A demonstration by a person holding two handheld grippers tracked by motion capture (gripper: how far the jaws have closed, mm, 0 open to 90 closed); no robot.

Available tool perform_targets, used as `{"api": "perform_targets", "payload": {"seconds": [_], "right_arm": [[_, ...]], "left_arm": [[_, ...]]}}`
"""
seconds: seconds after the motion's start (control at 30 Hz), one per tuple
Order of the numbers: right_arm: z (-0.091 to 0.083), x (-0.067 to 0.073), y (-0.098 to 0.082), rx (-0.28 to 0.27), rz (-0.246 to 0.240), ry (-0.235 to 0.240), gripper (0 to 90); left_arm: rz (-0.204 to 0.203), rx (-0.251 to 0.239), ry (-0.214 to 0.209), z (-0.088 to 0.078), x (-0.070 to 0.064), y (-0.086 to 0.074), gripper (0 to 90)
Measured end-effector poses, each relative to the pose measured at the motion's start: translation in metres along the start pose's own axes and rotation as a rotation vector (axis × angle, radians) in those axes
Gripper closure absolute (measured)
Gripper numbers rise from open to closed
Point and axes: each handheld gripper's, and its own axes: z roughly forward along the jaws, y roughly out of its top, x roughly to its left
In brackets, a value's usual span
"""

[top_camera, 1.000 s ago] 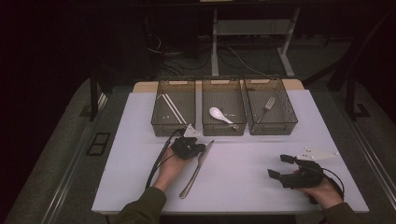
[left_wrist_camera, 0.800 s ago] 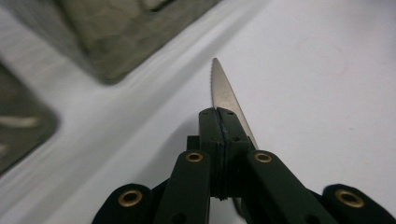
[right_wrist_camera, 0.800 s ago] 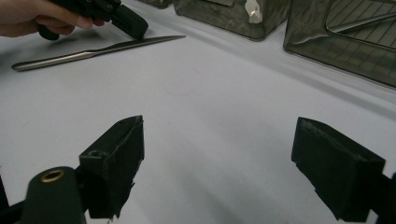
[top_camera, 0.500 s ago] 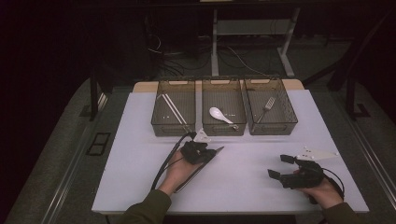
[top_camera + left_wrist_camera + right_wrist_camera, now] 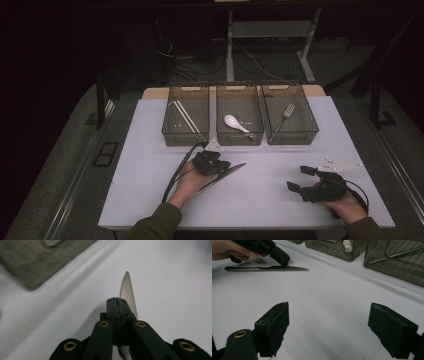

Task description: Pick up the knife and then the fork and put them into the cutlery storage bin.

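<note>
No readable text showing in any view — no labels, brands, numbers or signs coming through.
</note>
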Motion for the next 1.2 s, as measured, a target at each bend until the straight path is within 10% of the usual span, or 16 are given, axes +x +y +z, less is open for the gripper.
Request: {"api": "perform_targets", "payload": {"seconds": [0.33, 0.8, 1.2], "right_arm": [[0.000, 0.000, 0.000, 0.002, -0.008, 0.002, 17.2], [-0.001, 0.000, 0.000, -0.006, 0.002, 0.002, 17.2], [0.000, 0.001, 0.000, 0.000, -0.008, 0.009, 17.2]], "left_arm": [[0.040, -0.003, -0.037, -0.004, -0.002, 0.001, 88.7], [0.103, -0.040, -0.079, -0.064, -0.012, -0.017, 63.5], [0.156, 0.060, -0.081, -0.067, -0.011, -0.041, 65.9]]}}
